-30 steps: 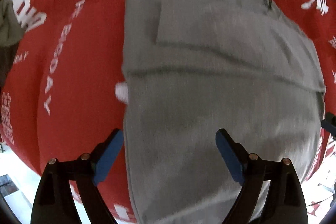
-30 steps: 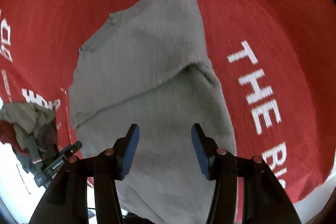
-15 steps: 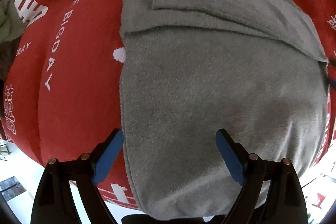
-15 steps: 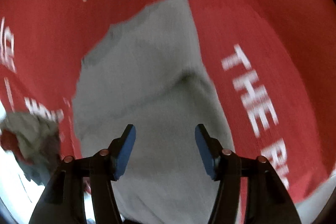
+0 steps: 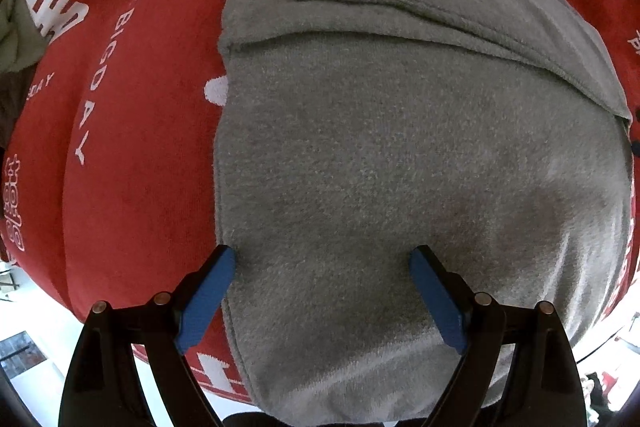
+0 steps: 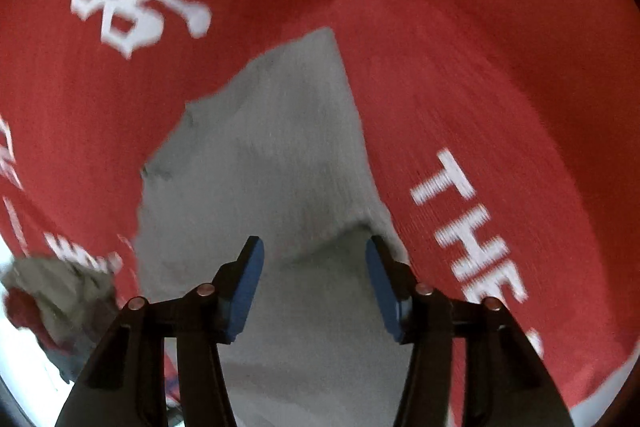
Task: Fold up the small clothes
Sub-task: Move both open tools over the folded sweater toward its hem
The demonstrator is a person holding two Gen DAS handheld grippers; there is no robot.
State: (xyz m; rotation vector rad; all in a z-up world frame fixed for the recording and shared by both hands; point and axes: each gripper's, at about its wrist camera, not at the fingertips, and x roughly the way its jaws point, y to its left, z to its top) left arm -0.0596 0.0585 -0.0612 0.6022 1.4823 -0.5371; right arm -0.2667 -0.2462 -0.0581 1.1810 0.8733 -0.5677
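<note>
The grey sweater [image 5: 400, 155] lies flat on the red-covered surface [image 5: 132, 187], sleeves already folded across its far part; the body fold remains. Left gripper [image 5: 322, 291] hovers wide open over its near hem, empty. Right gripper [image 6: 314, 283], jaws just narrowing, half-open, grips nothing.

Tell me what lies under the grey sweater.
The grey sweater lies flat on a red cloth printed with white lettering, which shows all around it. Whatever print or surface sits directly beneath the sweater is covered.
</note>
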